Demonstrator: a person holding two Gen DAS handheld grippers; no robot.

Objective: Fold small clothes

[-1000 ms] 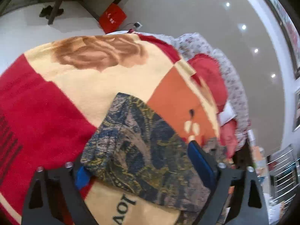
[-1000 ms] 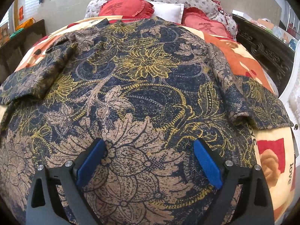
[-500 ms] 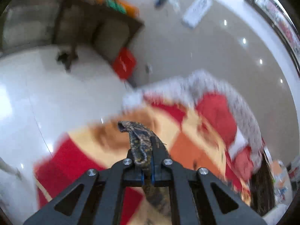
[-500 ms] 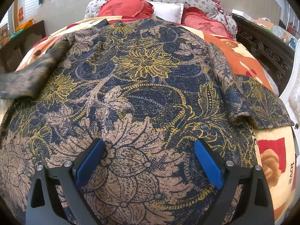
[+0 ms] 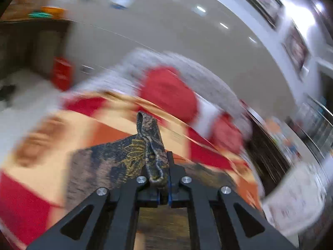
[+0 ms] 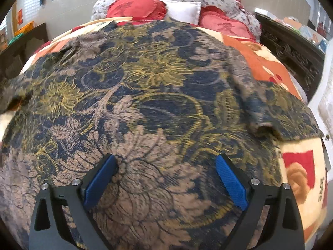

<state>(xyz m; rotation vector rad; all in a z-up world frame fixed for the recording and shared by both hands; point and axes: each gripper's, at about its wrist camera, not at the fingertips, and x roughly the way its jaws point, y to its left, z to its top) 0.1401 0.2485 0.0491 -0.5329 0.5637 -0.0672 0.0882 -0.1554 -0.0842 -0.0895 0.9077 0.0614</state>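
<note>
Left gripper [image 5: 164,191], right gripper [image 6: 166,187]: black angular frames, triangular cutouts, silver screws, blue textured pads [image 6: 231,180].

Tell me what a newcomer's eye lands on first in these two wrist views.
The dark floral garment, navy and gold, fills nearly the whole right wrist view, spread across the red and cream blanket with the open right gripper low over it. In the blurred left wrist view, the left gripper is shut on a bunched edge of that garment, which sticks up between its fingers. Red heart cushions sit at the head of the bed.
</note>
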